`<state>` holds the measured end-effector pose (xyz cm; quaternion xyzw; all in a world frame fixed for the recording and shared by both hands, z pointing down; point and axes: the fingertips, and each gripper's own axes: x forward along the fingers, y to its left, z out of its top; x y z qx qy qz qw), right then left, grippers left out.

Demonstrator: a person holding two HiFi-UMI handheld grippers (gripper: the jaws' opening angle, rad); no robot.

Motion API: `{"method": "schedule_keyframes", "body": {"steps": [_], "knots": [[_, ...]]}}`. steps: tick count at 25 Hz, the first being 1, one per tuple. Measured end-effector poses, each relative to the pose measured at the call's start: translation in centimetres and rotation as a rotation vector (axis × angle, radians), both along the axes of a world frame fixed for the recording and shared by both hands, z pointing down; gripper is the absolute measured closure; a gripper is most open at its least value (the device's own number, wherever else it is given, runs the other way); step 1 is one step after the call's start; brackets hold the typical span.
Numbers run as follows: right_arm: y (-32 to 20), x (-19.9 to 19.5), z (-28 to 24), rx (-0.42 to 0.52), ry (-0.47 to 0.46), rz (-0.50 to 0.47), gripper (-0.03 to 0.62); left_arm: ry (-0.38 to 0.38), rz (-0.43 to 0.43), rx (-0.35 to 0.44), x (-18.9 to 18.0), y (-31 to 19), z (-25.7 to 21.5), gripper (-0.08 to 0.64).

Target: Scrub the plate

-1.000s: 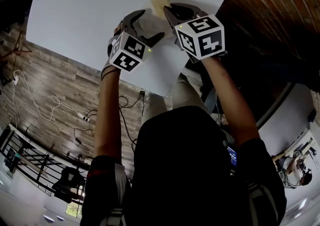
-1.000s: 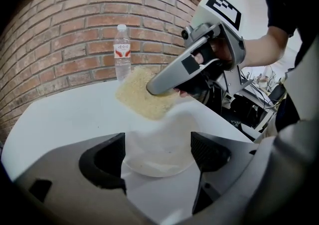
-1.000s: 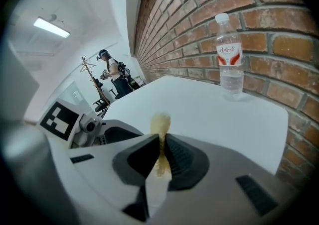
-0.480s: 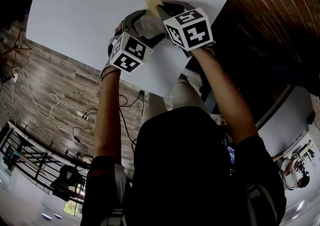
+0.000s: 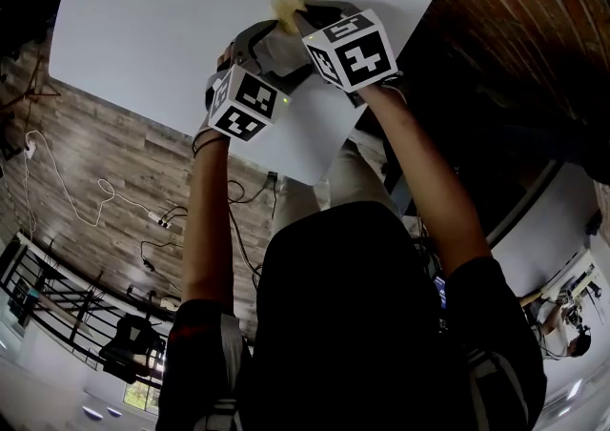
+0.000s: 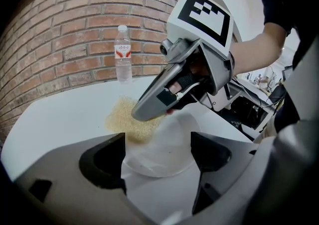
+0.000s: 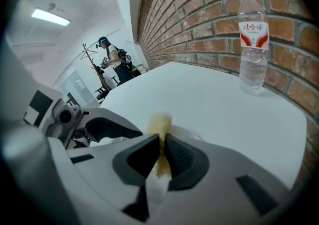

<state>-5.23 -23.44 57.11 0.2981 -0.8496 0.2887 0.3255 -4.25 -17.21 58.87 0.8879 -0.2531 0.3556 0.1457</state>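
left gripper view: a white plate (image 6: pixel 168 142) sits by the worktop's (image 6: pixel 60 114) near edge, held between the left gripper's (image 6: pixel 157 162) widely spread jaws. the right gripper (image 7: pixel 162 150) pinches a yellow sponge (image 7: pixel 160 121) tight, pressing it on the plate's far rim. scrubbing looks under way, with most of the plate left.

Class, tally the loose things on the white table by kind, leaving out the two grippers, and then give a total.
plate: 1
sponge: 1
water bottle: 1
Total: 3
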Motion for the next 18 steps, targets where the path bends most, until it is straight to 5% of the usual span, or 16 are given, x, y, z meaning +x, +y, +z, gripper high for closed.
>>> {"method": "schedule_keyframes", "body": {"steps": [18], "knots": [[-0.4,1.9,0.1,-0.013,0.036,0.021,0.548,0.015,-0.006,0.014,-0.2,-0.1,-0.2,0.17]]}}
